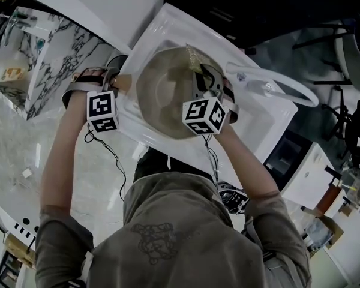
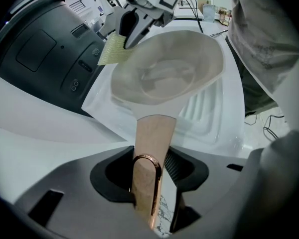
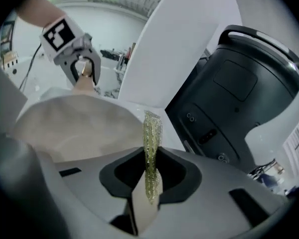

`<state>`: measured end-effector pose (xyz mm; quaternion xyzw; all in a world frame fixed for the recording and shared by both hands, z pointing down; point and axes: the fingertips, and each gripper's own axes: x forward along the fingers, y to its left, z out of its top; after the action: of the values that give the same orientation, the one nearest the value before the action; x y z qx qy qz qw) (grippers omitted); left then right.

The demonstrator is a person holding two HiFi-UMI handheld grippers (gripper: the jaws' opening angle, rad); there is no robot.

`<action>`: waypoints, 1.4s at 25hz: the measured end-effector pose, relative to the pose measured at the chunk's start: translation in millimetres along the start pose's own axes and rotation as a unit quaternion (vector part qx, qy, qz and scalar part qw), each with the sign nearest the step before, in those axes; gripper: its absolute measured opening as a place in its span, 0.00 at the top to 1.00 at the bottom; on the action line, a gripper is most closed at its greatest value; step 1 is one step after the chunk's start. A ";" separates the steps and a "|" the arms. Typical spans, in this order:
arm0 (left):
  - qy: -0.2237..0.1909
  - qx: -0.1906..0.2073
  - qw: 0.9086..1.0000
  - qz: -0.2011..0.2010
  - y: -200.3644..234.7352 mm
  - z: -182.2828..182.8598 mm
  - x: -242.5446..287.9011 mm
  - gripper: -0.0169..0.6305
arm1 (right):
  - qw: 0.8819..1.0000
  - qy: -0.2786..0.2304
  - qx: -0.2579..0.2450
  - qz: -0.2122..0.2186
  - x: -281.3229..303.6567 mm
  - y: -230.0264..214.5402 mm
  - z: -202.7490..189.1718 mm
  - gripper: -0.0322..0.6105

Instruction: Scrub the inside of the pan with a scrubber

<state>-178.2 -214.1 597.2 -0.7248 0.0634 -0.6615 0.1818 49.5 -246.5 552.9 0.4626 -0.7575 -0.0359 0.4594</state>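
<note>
We find no word, brand or number that we can read. The only clear signs are black-and-white square markers: in the head view on the left gripper's cube (image 1: 102,111) at 9 o'clock and on the right gripper's cube (image 1: 203,116) near the middle. In the left gripper view a white label (image 2: 77,5) at 11 o'clock carries lines of print too small for us to read. On the dark appliance (image 2: 37,59) at 9 o'clock we see two small round symbols (image 2: 74,85), which we cannot make out.
</note>
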 end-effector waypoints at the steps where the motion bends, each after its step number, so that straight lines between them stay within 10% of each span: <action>1: -0.001 0.000 1.000 0.000 -0.1 0.0 0.0 0.68 | 1.000 0.013 -0.018 -0.009 5.1 2.7 -5.1 0.83; 7: -0.005 0.000 1.000 0.001 -0.9 0.3 -0.7 0.68 | 0.996 0.043 -0.080 0.012 26.4 35.6 -17.9 0.83; 16: -0.007 -0.004 1.000 0.003 -1.6 1.2 -1.3 0.68 | 0.974 0.089 -0.110 0.180 17.7 101.8 -37.9 0.83; 35: -0.011 -0.007 1.000 0.008 -3.1 2.7 -3.5 0.68 | 0.834 0.199 -0.106 0.504 -107.4 173.6 -78.4 0.83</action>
<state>-176.4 -209.6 594.8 -0.7328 0.0718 -0.6513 0.1833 6.9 -39.7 610.0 -0.0381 -0.7697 0.2129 0.6006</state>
